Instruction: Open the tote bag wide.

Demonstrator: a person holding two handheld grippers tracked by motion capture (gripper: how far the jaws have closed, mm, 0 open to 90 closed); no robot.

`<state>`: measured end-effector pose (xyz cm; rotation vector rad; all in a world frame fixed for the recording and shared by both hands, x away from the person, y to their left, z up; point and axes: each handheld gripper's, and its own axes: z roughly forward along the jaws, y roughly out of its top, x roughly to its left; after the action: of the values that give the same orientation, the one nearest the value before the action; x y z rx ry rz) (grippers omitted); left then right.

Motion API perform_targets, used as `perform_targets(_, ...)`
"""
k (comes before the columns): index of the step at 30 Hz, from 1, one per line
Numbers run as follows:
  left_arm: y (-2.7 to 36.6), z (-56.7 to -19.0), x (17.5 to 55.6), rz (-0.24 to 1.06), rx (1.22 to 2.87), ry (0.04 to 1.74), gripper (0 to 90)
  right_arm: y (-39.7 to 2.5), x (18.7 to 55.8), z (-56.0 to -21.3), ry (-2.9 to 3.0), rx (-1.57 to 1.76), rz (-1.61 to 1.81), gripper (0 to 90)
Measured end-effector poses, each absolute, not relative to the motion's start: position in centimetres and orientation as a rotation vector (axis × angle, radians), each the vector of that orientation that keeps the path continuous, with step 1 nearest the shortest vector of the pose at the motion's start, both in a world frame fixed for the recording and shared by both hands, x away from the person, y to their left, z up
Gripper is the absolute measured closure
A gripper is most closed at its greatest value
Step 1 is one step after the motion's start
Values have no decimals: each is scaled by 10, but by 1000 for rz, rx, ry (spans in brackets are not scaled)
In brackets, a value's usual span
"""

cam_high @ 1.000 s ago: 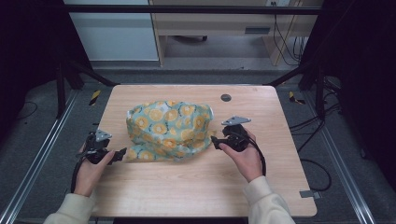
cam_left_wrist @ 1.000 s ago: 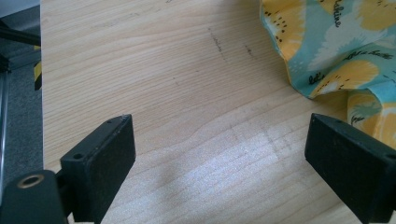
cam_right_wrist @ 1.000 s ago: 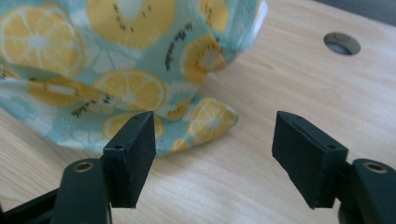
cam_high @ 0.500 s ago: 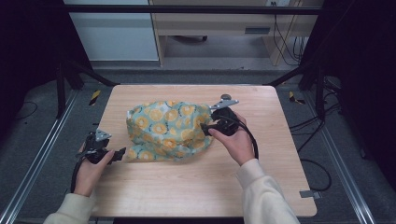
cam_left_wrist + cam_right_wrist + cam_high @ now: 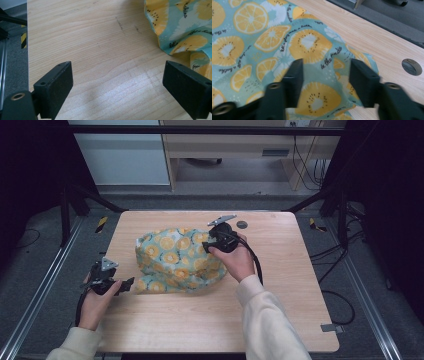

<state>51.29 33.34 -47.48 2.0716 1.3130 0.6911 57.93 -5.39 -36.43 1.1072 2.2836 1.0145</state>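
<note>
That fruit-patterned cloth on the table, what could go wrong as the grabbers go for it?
The cloth lies bunched, so the right gripper, open over a raised fold, may pinch several layers or only a wrinkle. The left gripper is open over bare table beside the cloth's edge; closing there would likely catch nothing.

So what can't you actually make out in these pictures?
- What lies under the cloth, high view: its own folds cover it.
- The small print on the cloth, right gripper view: partly hidden by folds and the right claw.
- The round thing on the table: too small.
</note>
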Motion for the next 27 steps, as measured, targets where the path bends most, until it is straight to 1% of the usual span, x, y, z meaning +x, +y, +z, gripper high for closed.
perform_targets(1, 333, -475, 513, 693, 2070, 1312, 93, -53, 580, -364, 2282, 1108, 1025, 562)
perform_targets(2, 334, -475, 513, 693, 2070, 1313, 94, -53, 580, -365, 2289, 1098, 1043, 691)
perform_targets(3, 334, -475, 513, 693, 2068, 1314, 94, -53, 580, -365, 2289, 1098, 1043, 691)
perform_targets(6, 334, -474, 514, 691, 2068, 1313, 94, -50, 579, -365, 2315, 1067, 1031, 835)
perform_targets(8, 334, -474, 514, 690, 2068, 1313, 95, -50, 578, -365, 2321, 1047, 1032, 896)
perform_targets(16, 335, -473, 514, 702, 2069, 1318, 96, -47, 562, -357, 2324, 964, 1072, 900)
perform_targets(19, 337, -473, 514, 703, 2064, 1324, 99, -47, 545, -352, 2320, 918, 1119, 900)
perform_targets(20, 337, -473, 514, 704, 2063, 1325, 100, -49, 531, -350, 2318, 883, 1151, 900)
perform_targets(22, 337, -472, 514, 707, 2062, 1325, 101, -49, 525, -350, 2317, 866, 1158, 900)
perform_targets(27, 338, -471, 514, 706, 2053, 1328, 104, -53, 485, -354, 2332, 781, 1208, 900)
